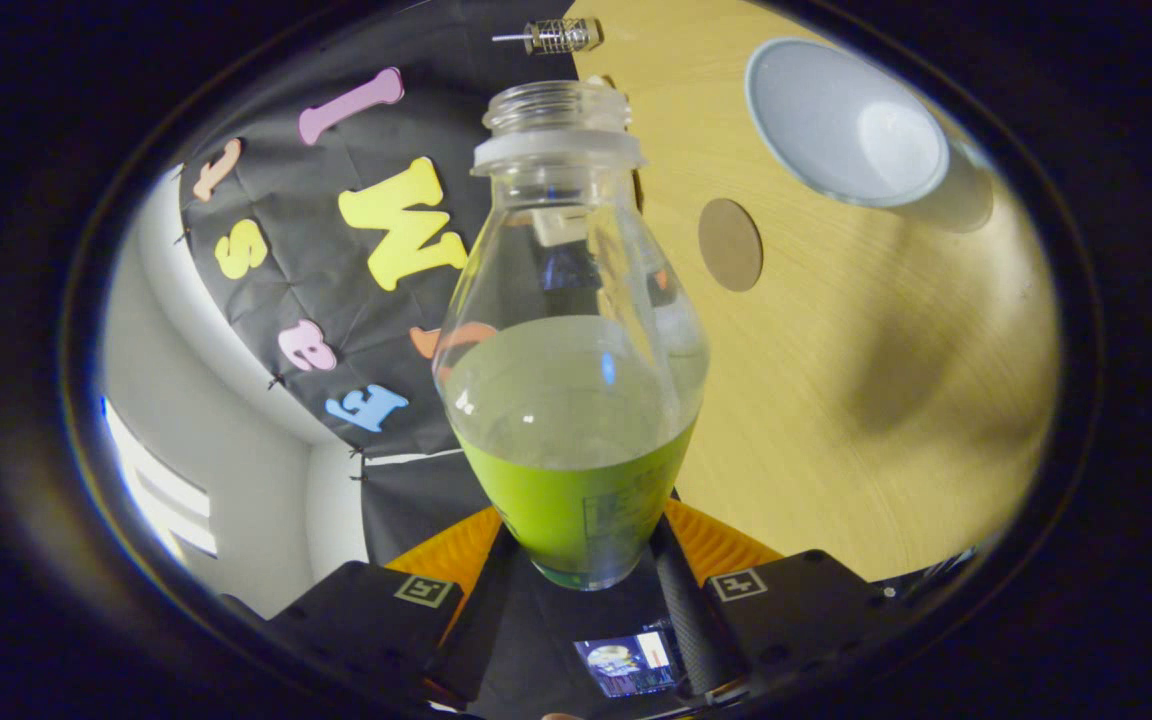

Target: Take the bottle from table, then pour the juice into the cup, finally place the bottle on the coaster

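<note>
Surface: wooden table [836, 400] tilts steeply across the view, meeting the black cloth wall behind the bottle neck.
Gripper: gripper [576, 560] is closed around the bottle [571, 400], one finger pressing each side of its green-labelled lower body.
Bottle: uncapped, about half full of pale juice, held between the fingers with the open mouth pointing ahead of them.
Cup: white cup [851, 125] stands toward the table's far edge, well beyond the mouth and off to one side.
Coaster: round brown coaster [730, 244] lies flat between bottle and cup, untouched.
Risk: mouth is not over the cup; tipping further here would likely spill juice onto the table.
Risk: slick tapered body could slip in the grip.
</note>
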`<state>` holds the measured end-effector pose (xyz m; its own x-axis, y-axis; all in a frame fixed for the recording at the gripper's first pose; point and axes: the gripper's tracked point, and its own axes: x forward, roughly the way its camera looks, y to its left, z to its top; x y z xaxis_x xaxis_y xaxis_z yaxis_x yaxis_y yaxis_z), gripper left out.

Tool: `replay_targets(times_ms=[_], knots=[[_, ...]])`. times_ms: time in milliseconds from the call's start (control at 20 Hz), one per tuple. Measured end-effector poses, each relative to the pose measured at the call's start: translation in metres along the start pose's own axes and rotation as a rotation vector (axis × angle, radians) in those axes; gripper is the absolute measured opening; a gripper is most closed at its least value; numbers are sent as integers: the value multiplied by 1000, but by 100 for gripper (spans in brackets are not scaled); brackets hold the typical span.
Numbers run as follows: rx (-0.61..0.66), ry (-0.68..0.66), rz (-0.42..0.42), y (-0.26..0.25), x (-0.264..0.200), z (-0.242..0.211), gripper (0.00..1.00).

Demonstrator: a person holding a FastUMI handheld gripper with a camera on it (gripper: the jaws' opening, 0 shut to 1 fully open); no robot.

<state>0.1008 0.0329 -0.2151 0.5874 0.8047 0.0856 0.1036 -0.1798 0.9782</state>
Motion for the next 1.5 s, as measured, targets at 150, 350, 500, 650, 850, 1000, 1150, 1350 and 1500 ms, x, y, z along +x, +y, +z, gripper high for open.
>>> replay_targets(times_ms=[150, 350, 500, 650, 850, 1000, 1150, 1350, 1500], knots=[[12, -5, 12, 3, 0, 2, 78], [47, -7, 40, 7, 0, 3, 77], [64, -7, 50, 9, 0, 2, 78], [76, -4, 58, 12, -1, -1, 78], [71, -1, 60, 19, -2, -3, 78], [77, -1, 73, 27, -5, -6, 78], [99, 0, 91, 34, -7, -5, 78], [115, 3, 105, 42, -9, -9, 78], [130, 4, 119, 47, -8, -9, 77]])
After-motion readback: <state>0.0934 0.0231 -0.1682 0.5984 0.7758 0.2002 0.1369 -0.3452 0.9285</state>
